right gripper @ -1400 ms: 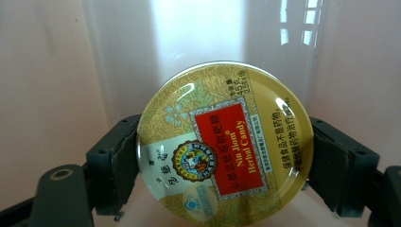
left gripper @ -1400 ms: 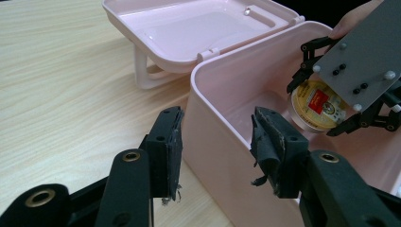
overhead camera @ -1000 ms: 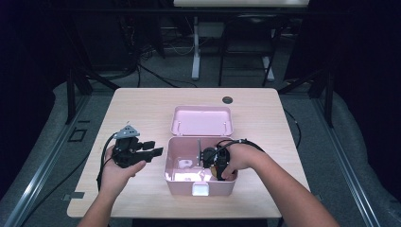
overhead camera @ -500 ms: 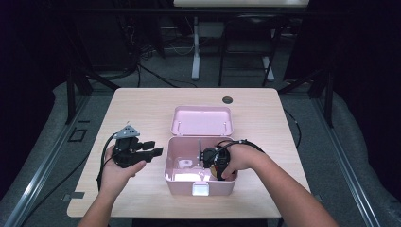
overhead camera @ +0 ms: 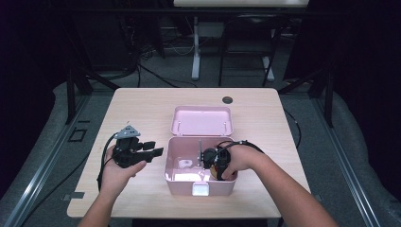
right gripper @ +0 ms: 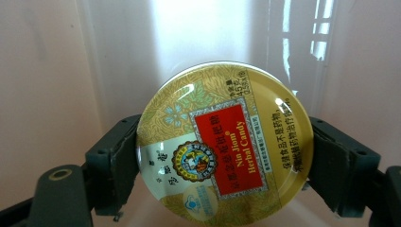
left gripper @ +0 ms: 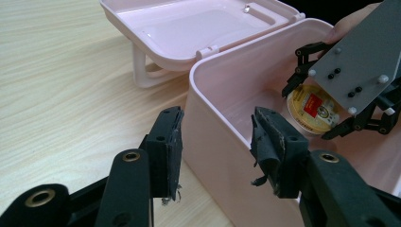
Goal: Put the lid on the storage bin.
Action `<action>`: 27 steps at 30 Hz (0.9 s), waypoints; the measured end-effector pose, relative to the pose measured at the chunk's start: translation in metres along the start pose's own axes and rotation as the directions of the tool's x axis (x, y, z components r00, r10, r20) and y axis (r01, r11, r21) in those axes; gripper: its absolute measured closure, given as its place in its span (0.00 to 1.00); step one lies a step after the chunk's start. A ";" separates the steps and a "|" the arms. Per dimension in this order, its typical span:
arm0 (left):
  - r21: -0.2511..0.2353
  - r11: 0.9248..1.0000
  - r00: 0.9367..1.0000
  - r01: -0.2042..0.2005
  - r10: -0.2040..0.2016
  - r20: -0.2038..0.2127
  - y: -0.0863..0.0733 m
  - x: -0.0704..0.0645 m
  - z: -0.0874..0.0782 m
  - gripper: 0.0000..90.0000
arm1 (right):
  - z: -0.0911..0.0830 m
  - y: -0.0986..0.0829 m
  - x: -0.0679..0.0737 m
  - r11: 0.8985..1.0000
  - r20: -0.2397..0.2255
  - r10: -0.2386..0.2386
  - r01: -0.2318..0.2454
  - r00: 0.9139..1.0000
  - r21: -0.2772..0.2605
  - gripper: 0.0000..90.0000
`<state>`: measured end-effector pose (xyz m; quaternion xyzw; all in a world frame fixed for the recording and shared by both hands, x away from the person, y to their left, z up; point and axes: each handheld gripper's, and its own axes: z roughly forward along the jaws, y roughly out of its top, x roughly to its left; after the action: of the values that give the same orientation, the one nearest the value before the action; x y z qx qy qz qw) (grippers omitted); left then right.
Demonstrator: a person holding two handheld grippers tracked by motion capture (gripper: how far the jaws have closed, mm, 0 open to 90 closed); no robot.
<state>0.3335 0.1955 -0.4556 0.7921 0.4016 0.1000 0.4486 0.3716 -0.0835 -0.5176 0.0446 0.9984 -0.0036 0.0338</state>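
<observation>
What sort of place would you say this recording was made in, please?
Probably a lab or recording studio rather than a home: a bare wooden table stands on grey carpet, with dark curtains and metal stands behind it, and cables trail across the floor.

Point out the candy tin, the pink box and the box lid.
candy tin point(right gripper: 222, 146), right gripper view, on its red label.
pink box point(overhead camera: 222, 183), high view, on its front wall.
box lid point(left gripper: 189, 28), left gripper view, on its inner face.

Left hand-held gripper point(overhead camera: 152, 150) gapes apart; right hand-held gripper point(overhead camera: 211, 160) clamped.
</observation>
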 end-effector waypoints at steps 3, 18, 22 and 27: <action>0.001 1.000 1.000 0.001 -0.001 0.000 0.000 0.000 0.000 0.59 | 0.000 0.000 0.000 1.000 0.003 -0.002 0.002 1.000 -0.001 0.19; -0.003 1.000 1.000 -0.006 0.006 0.002 0.000 0.000 -0.001 0.59 | -0.029 -0.004 0.001 0.998 0.024 0.022 -0.020 0.999 -0.063 0.18; -0.001 1.000 1.000 -0.007 0.007 0.007 0.000 -0.001 -0.001 0.59 | -0.042 -0.005 0.002 0.997 0.036 0.024 -0.022 0.999 -0.071 0.19; 0.000 1.000 1.000 -0.019 0.019 0.015 0.000 -0.003 0.000 0.59 | -0.059 -0.007 0.005 0.995 0.047 0.030 -0.025 0.998 -0.100 0.22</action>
<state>0.3318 0.1934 -0.4549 0.7967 0.3907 0.0985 0.4505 0.3624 -0.0896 -0.4594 0.0563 0.9956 0.0454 0.0600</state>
